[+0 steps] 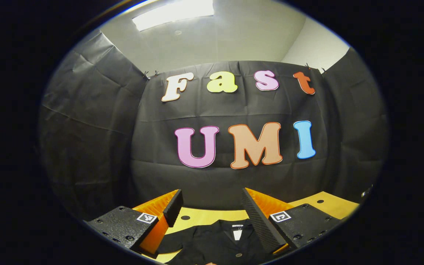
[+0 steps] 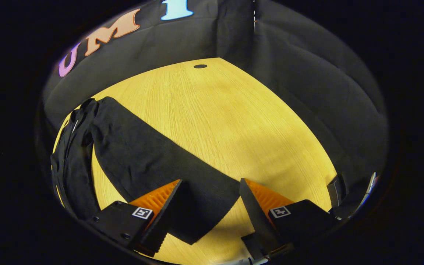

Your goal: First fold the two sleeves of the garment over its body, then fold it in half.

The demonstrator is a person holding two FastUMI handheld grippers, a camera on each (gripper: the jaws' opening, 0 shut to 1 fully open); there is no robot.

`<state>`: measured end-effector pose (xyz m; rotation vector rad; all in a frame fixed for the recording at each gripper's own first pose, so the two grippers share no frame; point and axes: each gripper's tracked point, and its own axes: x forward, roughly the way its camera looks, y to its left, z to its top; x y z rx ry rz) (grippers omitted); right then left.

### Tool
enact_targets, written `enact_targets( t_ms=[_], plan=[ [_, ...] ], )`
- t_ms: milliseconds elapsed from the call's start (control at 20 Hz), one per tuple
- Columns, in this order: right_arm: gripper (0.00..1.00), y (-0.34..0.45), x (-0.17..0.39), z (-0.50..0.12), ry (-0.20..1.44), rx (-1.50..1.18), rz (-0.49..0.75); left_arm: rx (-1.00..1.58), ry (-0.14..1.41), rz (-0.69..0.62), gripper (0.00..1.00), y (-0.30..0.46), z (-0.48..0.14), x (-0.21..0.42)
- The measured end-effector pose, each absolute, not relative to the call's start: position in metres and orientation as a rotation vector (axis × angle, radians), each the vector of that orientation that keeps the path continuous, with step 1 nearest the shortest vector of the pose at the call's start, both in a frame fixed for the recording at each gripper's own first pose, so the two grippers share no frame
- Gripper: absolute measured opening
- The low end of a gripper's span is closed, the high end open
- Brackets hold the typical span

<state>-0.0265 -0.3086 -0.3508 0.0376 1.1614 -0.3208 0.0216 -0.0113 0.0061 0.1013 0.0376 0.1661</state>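
A black garment lies on a yellow wooden table point(image 2: 234, 121). In the right gripper view one long sleeve point(image 2: 149, 158) stretches from the garment's body point(image 2: 72, 162) at the left toward me, its cuff end point(image 2: 204, 213) lying between my fingers. My right gripper point(image 2: 210, 198) is open just above that cuff, not touching it as far as I can tell. In the left gripper view my left gripper point(image 1: 212, 206) is open and held above the garment's collar point(image 1: 234, 230), where a small white tag point(image 1: 237, 233) shows; it looks at the booth wall.
The black cloth wall encloses the table on the far and right sides. Bare tabletop point(image 2: 212, 103) spreads beyond the sleeve, with a small dark hole point(image 2: 200, 66) near the far edge. A dark object point(image 2: 339, 195) sits at the table's right edge.
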Motion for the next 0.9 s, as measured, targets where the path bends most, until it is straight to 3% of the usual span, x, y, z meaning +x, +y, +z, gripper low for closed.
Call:
enact_targets(
  t_ms=[200,400,500,650,900],
  plan=[
    [0.97,-0.303,-0.026,-0.349,1.194,0.036,-0.298,0.099,0.030,0.164,0.98,-0.015,0.008,0.021],
    [0.32,-0.284,-0.020,-0.354,1.190,0.008,-0.203,0.099,0.029,0.178,0.98,-0.014,0.009,0.019],
    [0.11,-0.287,-0.017,-0.357,1.174,-0.009,-0.214,0.102,0.026,0.187,0.98,-0.012,0.010,0.017],
    [0.03,-0.274,-0.014,-0.351,1.138,0.022,-0.194,0.111,0.026,0.207,0.95,-0.008,0.012,0.013],
    [0.03,-0.199,0.018,-0.309,0.998,0.091,0.008,0.136,0.013,0.244,0.98,0.010,0.019,-0.001]
  ],
)
